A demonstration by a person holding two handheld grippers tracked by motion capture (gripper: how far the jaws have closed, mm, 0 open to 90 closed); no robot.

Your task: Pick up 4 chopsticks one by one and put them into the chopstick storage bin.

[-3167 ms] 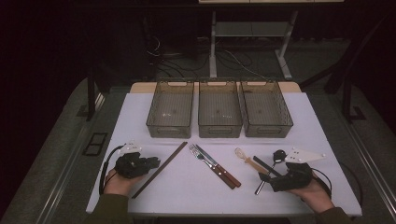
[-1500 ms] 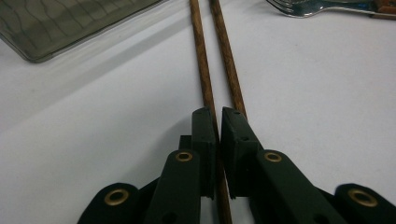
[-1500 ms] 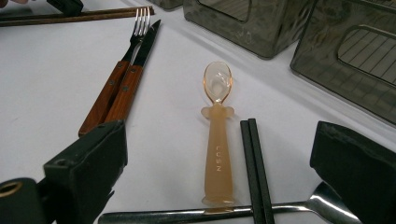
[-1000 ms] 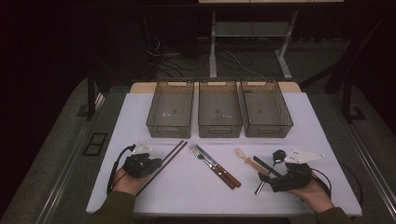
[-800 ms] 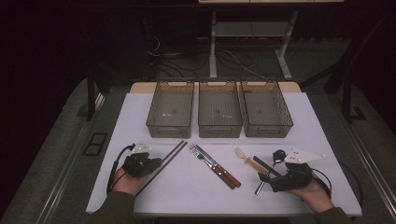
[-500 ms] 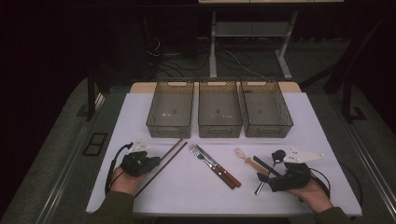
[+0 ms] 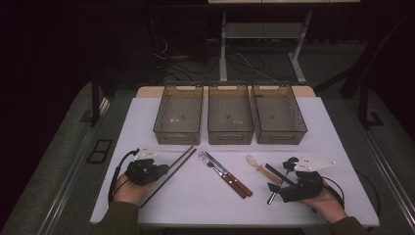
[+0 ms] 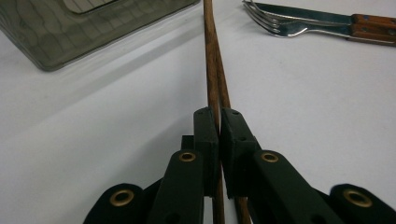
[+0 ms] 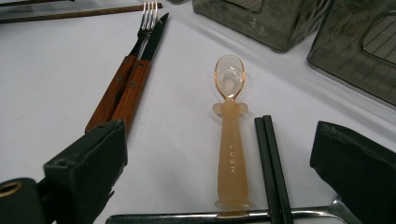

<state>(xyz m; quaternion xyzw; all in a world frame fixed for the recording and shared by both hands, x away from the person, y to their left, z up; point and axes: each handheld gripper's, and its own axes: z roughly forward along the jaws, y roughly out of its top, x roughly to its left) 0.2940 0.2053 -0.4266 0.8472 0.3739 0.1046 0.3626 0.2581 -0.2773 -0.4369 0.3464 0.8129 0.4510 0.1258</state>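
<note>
Here, brown chopsticks (image 7: 169, 169) lie diagonally, tips toward the left bin (image 7: 179, 116).

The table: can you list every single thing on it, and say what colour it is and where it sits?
Table: one, white, under everything.
Bins: three, smoky see-through, side by side at the back.
Brown chopsticks: two, front left.
Fork and knife: one each, silver, wooden handles, middle.
Spoon: one, pale orange, see-through, front right.
Black chopsticks: two, beside the spoon.
Metal utensil: one, silver, across the spoon's end.
Left gripper: black, shut on the brown chopsticks.
Right gripper: black, open.
</note>
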